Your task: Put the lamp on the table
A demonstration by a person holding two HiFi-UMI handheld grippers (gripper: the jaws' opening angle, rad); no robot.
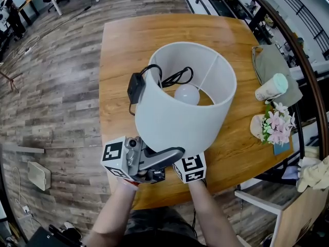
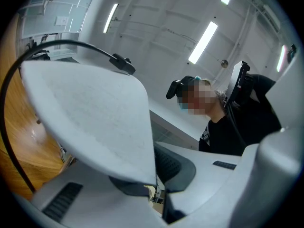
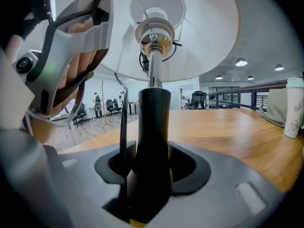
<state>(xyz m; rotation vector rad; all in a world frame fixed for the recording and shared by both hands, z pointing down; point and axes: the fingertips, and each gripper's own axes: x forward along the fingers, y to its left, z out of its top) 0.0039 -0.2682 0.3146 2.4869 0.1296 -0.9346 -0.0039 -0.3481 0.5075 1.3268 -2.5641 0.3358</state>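
White lampshade (image 2: 90, 118) prob. in L hand-held gripper (image 2: 153, 178); stem (image 3: 153, 122) in R hand-held gripper (image 3: 152, 167).

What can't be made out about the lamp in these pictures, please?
Base: head view, hidden under the shade; right gripper view, cut off below the right tongs gripping the stem.
Contact with the table: no view shows it.
Cord's far end: head view, lost inside the shade.

Table (image 1: 115, 45): far end and left strip bare, clear way in there. Lamp shade (image 1: 180, 112) blocks the middle. Black adapter (image 1: 135, 86) and cord (image 1: 152, 69) hang at its left rim. Right edge is crowded: grey bag (image 1: 270, 60), tumbler (image 1: 271, 87), flowers (image 1: 277, 125). Railing (image 1: 303, 60) is close behind them.
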